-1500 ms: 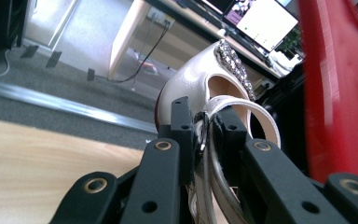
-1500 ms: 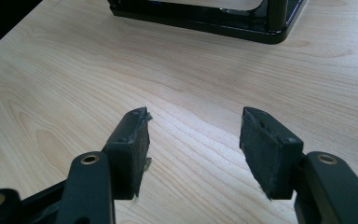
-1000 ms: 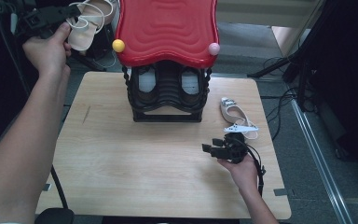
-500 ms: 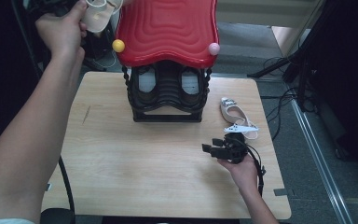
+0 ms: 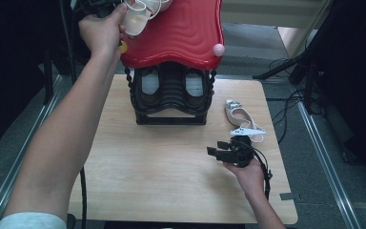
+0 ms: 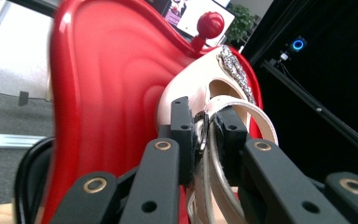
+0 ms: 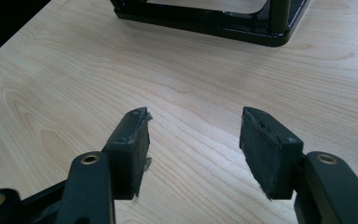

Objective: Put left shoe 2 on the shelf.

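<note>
A cream strappy shoe (image 5: 138, 16) hangs over the near left corner of the red wavy top (image 5: 176, 36) of a black rack (image 5: 171, 98). My left gripper (image 5: 123, 10) is shut on it. In the left gripper view the jaws of that gripper (image 6: 204, 122) pinch the strap of the shoe (image 6: 200, 91), whose jewelled front (image 6: 235, 70) lies against the red top (image 6: 107, 88). A second cream shoe (image 5: 239, 116) lies on the table right of the rack. My right gripper (image 5: 215, 151) rests low on the table near that shoe; its jaws (image 7: 193, 140) stand open with nothing between them.
The wooden table (image 5: 162, 176) carries the rack at its far middle. A pink ball (image 5: 218, 49) and a yellow ball (image 5: 123, 47) sit at the top's near corners. The rack's black base (image 7: 200, 21) lies ahead of the right gripper. Cables and stands crowd the floor at right.
My left hand has carried the cream shoe rightward and up, from left of the rack to over the red top's corner. The right gripper has stayed in place.
</note>
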Action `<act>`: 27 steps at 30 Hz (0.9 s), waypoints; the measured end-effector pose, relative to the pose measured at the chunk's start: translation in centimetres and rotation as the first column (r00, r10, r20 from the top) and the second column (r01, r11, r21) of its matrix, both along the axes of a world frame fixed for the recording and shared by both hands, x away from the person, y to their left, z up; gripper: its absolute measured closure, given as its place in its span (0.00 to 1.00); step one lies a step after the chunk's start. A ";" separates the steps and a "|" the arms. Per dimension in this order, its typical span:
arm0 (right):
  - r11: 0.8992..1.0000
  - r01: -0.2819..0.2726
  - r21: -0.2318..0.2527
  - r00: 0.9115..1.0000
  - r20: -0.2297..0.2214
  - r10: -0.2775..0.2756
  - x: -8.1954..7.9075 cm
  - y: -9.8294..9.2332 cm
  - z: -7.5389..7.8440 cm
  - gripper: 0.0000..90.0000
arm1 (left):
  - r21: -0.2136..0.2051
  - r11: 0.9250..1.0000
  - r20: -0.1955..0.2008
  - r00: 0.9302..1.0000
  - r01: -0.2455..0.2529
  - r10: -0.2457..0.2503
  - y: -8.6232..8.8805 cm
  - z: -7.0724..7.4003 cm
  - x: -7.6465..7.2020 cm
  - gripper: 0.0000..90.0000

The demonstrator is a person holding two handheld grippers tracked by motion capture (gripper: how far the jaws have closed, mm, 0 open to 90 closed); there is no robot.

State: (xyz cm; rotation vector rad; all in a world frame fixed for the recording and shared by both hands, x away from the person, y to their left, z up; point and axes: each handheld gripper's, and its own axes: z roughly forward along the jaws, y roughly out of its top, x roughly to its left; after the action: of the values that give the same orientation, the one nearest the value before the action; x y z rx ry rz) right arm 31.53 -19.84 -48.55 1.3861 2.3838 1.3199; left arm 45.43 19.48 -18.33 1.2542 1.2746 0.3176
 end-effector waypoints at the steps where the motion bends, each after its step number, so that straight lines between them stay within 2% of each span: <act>1: 1.000 0.000 0.001 1.000 0.000 0.000 0.0 0.0 0.0 0.49 | 0.000 1.000 -0.001 1.000 0.000 0.000 -0.2 -0.1 0.0 0.90; 5: 1.000 -0.001 0.002 1.000 0.000 0.001 0.0 0.0 0.0 0.49 | -0.014 1.000 -0.010 1.000 -0.010 0.010 -0.3 -1.1 0.2 0.90; 7: 1.000 0.000 0.002 1.000 0.001 0.000 0.0 0.0 0.0 0.49 | -0.002 1.000 -0.018 1.000 -0.012 0.012 -0.3 -1.6 0.2 0.90; 10: 1.000 0.001 0.001 1.000 -0.001 -0.001 0.0 0.0 0.0 0.49 | -0.018 1.000 -0.021 1.000 -0.008 0.008 0.0 -2.3 0.2 0.90; 14: 1.000 0.000 -0.002 1.000 0.000 0.000 0.0 0.1 0.0 0.49 | -0.001 1.000 -0.012 1.000 -0.008 0.008 0.1 -2.8 0.0 0.90; 19: 1.000 -0.001 -0.005 1.000 -0.005 0.001 0.1 0.2 -0.1 0.49 | 0.060 0.998 -0.012 1.000 -0.001 0.001 -0.1 -2.6 -0.4 0.88; 24: 1.000 -0.001 -0.005 1.000 0.000 0.001 0.0 0.1 -0.1 0.49 | 0.060 0.998 -0.012 1.000 0.020 -0.019 0.0 -2.4 -0.6 0.80; 27: 1.000 0.001 -0.006 1.000 -0.001 -0.001 0.0 0.1 -0.1 0.49 | 0.095 0.995 -0.002 1.000 0.024 -0.024 -0.1 -2.0 -0.8 0.75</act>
State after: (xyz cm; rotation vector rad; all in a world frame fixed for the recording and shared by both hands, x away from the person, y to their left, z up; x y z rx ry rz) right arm 31.57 -19.76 -48.64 1.3862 2.3853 1.3106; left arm 44.61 19.40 -20.28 1.3492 1.2571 0.3639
